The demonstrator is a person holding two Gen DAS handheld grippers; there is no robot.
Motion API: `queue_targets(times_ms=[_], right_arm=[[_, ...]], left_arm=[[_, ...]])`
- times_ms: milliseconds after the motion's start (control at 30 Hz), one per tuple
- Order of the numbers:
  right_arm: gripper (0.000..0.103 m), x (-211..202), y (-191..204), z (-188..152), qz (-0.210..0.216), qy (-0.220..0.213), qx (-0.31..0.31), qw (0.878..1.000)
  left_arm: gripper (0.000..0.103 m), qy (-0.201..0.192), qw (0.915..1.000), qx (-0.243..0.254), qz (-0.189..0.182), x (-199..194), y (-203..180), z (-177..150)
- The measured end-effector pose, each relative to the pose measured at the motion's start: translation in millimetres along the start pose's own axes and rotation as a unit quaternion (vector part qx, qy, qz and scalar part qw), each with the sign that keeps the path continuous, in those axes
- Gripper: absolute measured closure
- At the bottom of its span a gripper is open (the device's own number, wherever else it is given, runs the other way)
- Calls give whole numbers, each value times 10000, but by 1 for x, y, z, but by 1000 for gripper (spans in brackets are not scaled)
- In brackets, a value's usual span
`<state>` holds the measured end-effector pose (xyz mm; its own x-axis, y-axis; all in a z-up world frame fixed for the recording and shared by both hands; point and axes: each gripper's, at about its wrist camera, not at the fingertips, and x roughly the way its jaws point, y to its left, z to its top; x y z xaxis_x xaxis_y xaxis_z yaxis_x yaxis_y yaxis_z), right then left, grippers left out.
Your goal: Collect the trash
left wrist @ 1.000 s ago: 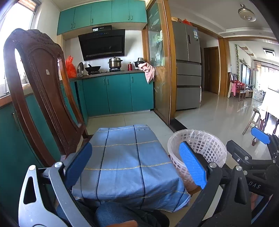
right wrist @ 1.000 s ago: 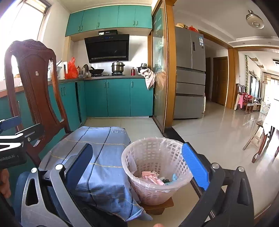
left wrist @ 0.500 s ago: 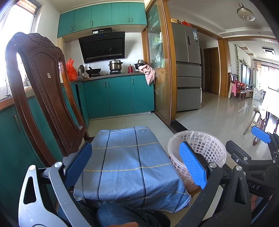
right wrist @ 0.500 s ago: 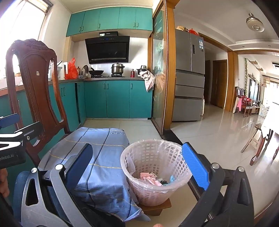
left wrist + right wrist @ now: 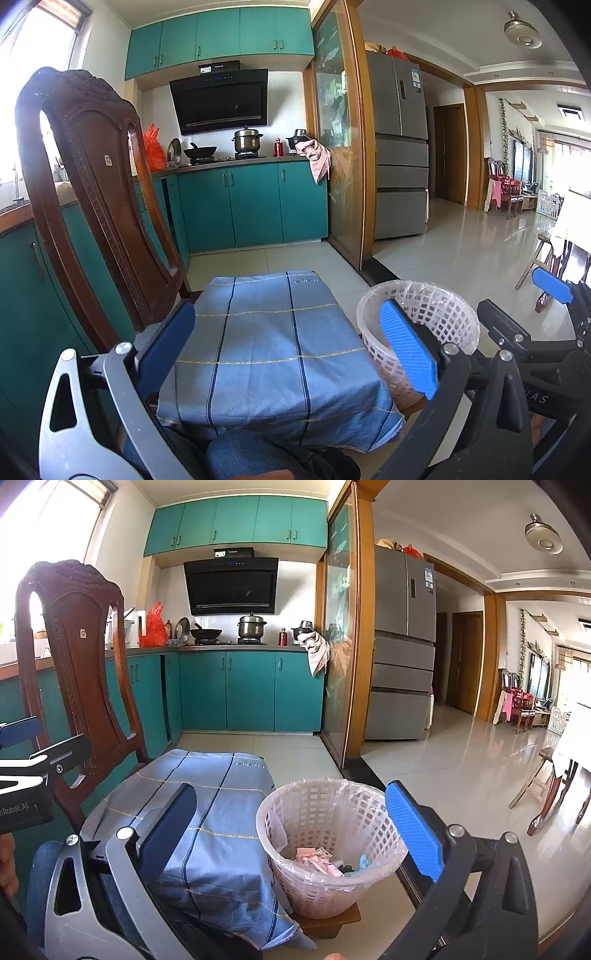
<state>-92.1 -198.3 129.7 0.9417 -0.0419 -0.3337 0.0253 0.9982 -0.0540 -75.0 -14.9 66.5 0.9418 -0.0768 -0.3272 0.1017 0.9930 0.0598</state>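
A white lattice trash basket (image 5: 332,845) with a clear liner stands on a low wooden stool; pink and teal scraps (image 5: 317,860) lie in its bottom. It also shows in the left wrist view (image 5: 439,314), right of the chair. My left gripper (image 5: 288,343) is open and empty above the blue checked cloth (image 5: 273,350) on the chair seat. My right gripper (image 5: 291,834) is open and empty, held above and in front of the basket. The right gripper's blue fingertip (image 5: 552,290) shows at the right edge of the left wrist view.
A dark carved wooden chair back (image 5: 96,192) rises at the left. Teal kitchen cabinets (image 5: 251,206) and a stove with pots stand behind. A glass sliding door (image 5: 340,155) and a fridge (image 5: 400,147) are at the right, with tiled floor (image 5: 461,258) beyond.
Both grippers have risen and tilted slightly, so the scene sits a little lower in the views. Both stay open and empty.
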Motion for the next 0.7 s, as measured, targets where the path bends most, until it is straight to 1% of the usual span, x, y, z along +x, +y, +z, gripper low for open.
queue_targets(times_ms=[700], right_arm=[[3, 2, 3, 1, 23, 39, -72, 10000]], left_arm=[[3, -25, 10000, -43, 10, -3, 3, 1]])
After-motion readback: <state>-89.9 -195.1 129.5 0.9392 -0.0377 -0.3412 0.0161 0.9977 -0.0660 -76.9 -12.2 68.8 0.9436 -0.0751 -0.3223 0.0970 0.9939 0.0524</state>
